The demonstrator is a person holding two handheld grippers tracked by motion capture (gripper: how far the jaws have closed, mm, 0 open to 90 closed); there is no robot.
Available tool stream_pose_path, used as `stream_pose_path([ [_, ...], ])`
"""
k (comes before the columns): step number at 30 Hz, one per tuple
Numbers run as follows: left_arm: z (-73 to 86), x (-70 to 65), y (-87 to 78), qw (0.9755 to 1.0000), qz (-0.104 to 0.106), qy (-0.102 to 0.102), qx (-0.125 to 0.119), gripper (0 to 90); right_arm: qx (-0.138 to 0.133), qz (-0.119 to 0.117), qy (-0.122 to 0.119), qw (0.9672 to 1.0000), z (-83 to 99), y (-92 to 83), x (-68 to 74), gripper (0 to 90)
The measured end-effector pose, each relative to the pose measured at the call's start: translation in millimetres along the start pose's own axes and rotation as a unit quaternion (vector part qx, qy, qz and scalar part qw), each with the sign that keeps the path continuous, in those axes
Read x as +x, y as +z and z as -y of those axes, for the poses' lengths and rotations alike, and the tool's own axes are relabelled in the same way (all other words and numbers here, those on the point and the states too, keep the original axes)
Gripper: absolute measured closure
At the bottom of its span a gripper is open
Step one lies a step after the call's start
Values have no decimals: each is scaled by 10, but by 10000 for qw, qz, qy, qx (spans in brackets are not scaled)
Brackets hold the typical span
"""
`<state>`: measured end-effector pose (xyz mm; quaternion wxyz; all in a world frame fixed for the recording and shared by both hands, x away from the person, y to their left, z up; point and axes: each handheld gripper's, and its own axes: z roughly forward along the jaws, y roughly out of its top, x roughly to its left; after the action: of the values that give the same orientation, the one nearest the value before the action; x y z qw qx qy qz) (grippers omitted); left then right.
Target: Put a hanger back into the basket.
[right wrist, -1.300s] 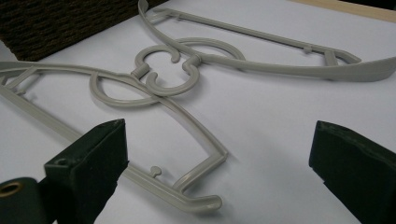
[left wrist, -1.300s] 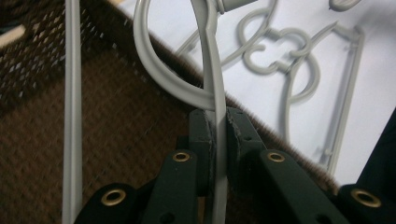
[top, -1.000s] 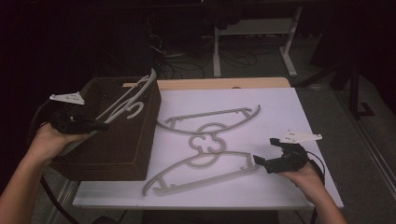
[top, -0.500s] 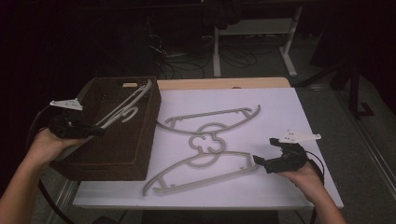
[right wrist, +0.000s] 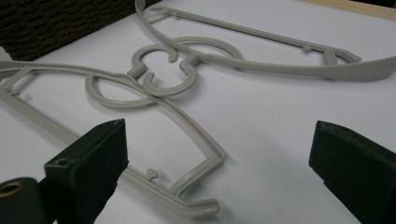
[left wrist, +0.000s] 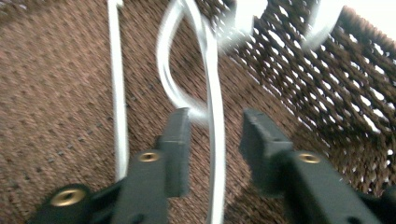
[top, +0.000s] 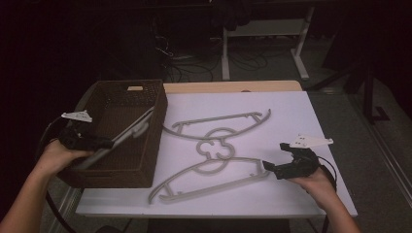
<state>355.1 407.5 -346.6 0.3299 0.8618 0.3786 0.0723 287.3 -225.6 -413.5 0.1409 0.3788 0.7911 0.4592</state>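
White table under the high view: my left gripper sits over the brown basket, hanger slanting inside. Left gripper view (blurry): jaws just opened, hanger probably loose between them. Right gripper view: jaws apart, nearest table hanger just ahead, its long axis crossing the jaws.

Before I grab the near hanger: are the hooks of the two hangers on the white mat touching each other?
Touching. In the right gripper view the near hanger's hook curls into the far hanger's hook, with no gap where they cross.
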Motion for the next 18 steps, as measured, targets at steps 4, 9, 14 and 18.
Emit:
stream_pose_path([
  [4, -27, -16, -64, 9995, 59, -61, -317, 483, -11, -19, -15, 10000, -9, 6, 5, 38],
  [9, -138, -120, -108, 9977, 106, -76, -666, 362, -16, -30, -30, 10000, -11, 8, 2, 38],
  [14, -319, -290, -111, 9949, 269, -25, -971, 263, -23, -49, -38, 10000, -16, 1, 5, 38],
  [18, -500, -479, -88, 9922, 391, 63, -1183, 223, -41, -44, -60, 10000, -37, 0, 2, 38],
])
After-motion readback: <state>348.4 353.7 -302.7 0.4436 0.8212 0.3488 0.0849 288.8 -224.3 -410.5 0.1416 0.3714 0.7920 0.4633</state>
